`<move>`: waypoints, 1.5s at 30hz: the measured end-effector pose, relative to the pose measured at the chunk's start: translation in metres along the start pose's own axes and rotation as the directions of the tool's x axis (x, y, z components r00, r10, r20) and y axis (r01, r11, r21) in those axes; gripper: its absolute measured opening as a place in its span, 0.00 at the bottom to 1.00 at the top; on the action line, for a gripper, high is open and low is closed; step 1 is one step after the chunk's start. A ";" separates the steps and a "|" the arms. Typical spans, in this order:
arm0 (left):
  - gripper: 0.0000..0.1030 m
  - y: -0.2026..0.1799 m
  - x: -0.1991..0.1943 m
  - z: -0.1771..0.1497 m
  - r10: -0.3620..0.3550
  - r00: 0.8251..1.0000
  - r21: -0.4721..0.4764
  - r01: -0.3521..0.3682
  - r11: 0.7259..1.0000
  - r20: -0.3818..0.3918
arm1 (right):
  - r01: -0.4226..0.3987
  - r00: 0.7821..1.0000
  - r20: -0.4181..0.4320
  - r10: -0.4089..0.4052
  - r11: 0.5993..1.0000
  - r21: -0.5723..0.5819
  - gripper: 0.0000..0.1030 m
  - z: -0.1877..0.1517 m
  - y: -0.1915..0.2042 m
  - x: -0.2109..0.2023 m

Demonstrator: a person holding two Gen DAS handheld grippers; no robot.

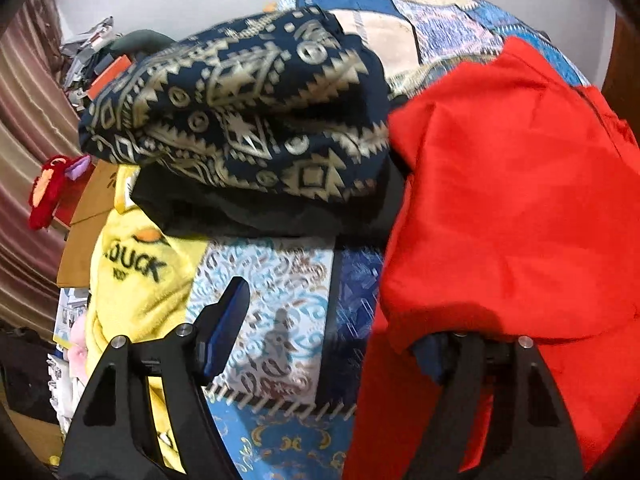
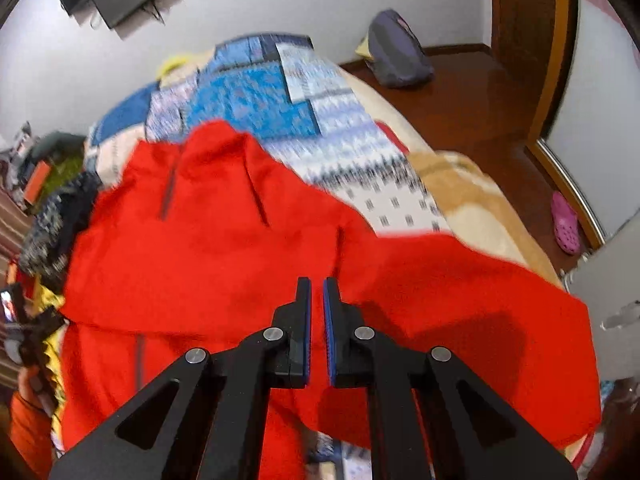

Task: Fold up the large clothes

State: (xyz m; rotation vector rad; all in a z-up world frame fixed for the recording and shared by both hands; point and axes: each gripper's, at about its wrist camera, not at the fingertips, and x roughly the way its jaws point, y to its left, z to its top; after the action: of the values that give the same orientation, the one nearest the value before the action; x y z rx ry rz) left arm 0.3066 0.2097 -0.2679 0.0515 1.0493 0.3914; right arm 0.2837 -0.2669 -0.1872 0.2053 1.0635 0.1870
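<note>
A large red garment (image 2: 240,248) lies spread on the patterned blue bedspread (image 2: 256,96). In the left wrist view the red garment (image 1: 500,200) fills the right side and drapes over my left gripper's right finger. My left gripper (image 1: 332,320) stands wide open, its left finger (image 1: 224,320) bare above the bedspread (image 1: 280,300). My right gripper (image 2: 317,312) hovers above the red garment's lower middle with its jaws nearly closed, a thin gap between the blue pads, nothing between them.
A navy and gold patterned cloth (image 1: 240,112) lies piled on dark clothes beside a yellow duck garment (image 1: 136,272). Clutter and curtains (image 1: 24,152) stand at the left. A wooden floor (image 2: 480,100), a bag (image 2: 396,56) and a pink shoe (image 2: 565,220) lie right of the bed.
</note>
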 end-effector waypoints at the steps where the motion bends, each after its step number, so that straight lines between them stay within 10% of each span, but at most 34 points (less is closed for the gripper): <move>1: 0.73 0.000 -0.001 -0.004 -0.010 1.000 0.001 0.010 1.000 -0.009 | 0.008 1.000 -0.007 -0.008 1.000 -0.001 0.05 -0.005 -0.002 0.001; 9: 0.73 -0.003 -0.037 -0.018 -0.117 0.993 0.049 0.118 0.992 -0.022 | 0.111 0.992 -0.056 -0.110 0.994 0.006 0.11 -0.021 -0.017 -0.009; 16: 0.79 -0.009 -0.096 -0.008 -0.233 0.969 0.062 0.229 0.972 0.079 | 0.188 0.982 0.003 -0.189 0.979 0.075 0.41 -0.035 -0.041 -0.049; 24: 0.87 -0.041 -0.143 0.013 -0.296 0.933 0.101 0.280 0.955 0.206 | 0.246 0.967 0.012 -0.256 0.941 0.232 0.44 -0.063 -0.102 -0.083; 34: 0.88 -0.108 -0.138 0.010 -0.348 0.925 0.178 0.320 0.930 0.153 | 0.169 0.985 -0.064 -0.162 0.797 0.580 0.44 -0.129 -0.194 -0.097; 45: 0.88 -0.131 -0.126 0.001 -0.390 0.916 0.163 0.373 0.913 0.091 | 0.066 0.996 -0.001 -0.092 0.709 0.703 0.45 -0.127 -0.220 -0.073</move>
State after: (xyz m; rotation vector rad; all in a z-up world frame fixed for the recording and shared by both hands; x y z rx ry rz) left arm 0.2902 0.0453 -0.1920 -0.0035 0.9384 -0.0442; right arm 0.1490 -0.4873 -0.2415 0.8559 1.0665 -0.3208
